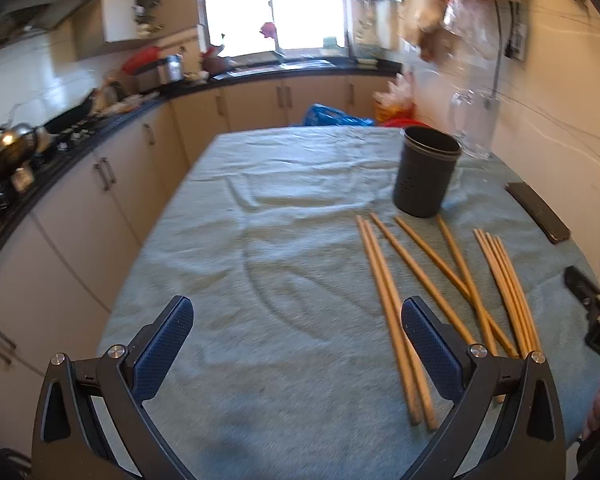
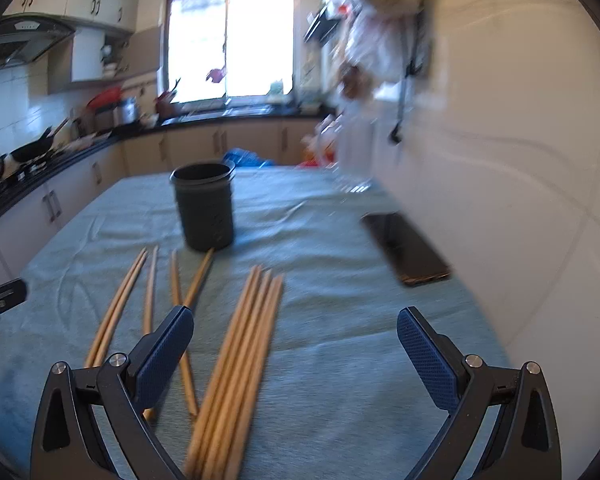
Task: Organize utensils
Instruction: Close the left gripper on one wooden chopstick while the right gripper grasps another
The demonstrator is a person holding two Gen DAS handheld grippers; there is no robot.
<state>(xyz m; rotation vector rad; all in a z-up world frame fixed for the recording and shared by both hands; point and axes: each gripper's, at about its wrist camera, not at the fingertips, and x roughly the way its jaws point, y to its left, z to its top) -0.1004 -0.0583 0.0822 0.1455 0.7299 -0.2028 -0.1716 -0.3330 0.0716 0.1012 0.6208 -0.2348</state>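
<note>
Nine wooden chopsticks (image 2: 236, 360) lie flat on the cloth-covered counter (image 1: 260, 240), all just in front of the one dark utensil holder (image 2: 204, 208): a tight bundle of four, a pair, and three loose ones, two of which cross. The holder stands upright. The right gripper (image 2: 296, 356) hovers with its jaws wide, the bundle lying between them. The left gripper (image 1: 296, 344) is also spread wide, holding nothing, the pair passing under its right finger. A dark phone (image 2: 404, 248) lies beside the holder, toward the wall.
</note>
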